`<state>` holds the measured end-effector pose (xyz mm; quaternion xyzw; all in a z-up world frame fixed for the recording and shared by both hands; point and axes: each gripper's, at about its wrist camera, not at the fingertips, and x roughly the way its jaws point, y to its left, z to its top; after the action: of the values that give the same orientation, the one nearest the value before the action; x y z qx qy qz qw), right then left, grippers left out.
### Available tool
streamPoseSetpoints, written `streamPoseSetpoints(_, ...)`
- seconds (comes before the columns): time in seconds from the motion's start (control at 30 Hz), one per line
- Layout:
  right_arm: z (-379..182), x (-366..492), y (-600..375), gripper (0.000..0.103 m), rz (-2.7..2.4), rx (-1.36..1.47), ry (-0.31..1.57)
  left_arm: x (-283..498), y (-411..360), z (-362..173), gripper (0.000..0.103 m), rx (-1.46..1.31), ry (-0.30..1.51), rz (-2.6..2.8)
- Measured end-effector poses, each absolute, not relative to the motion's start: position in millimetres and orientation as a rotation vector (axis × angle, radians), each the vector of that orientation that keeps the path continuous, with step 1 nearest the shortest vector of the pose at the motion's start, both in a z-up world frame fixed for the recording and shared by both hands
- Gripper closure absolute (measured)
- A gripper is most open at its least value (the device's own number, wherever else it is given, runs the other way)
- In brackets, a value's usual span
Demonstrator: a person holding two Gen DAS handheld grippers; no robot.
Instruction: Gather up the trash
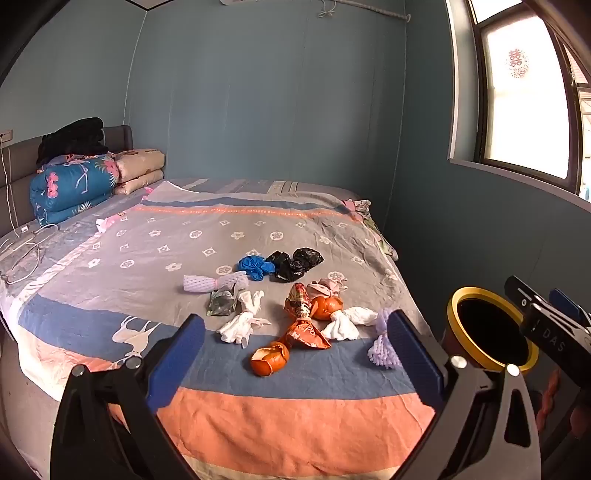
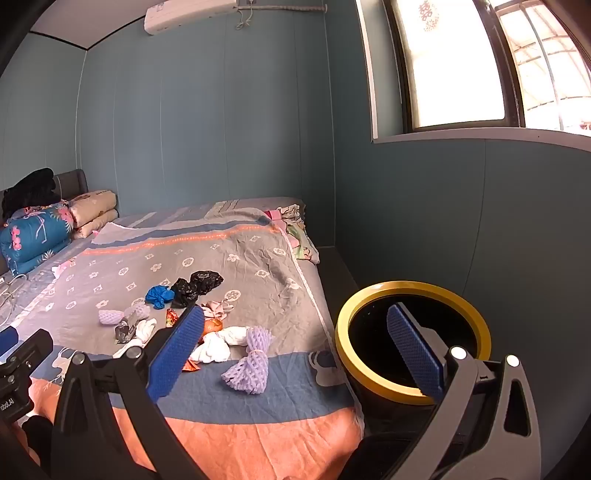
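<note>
Trash (image 1: pixel 280 314) lay scattered on the bed (image 1: pixel 258 406), left of a yellow-rimmed bin (image 2: pixel 412 338). Both claws (image 1: pixel 295 354) (image 2: pixel 295 354) gaped wide, empty. Light scraps could slip from a loose pinch.

A home bedroom: a wide bed (image 1: pixel 110 266) with a patterned sheet fills the room, folded quilts (image 1: pixel 74 184) stacked at its head corner, blue walls, a window (image 2: pixel 454 66) and an air conditioner (image 2: pixel 188 13) near the ceiling.
</note>
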<state>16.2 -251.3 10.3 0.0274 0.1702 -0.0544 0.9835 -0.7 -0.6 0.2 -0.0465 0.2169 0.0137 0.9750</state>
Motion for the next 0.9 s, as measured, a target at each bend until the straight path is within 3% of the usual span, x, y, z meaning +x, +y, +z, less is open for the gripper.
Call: streamPoseSetpoints(0.9, 8.4, 16.8, -249.8, 0.008, -0.107, 0.057, 0.344, 0.9, -3.2, 2.3, 0.008, -0.094, 0.438, 0.027)
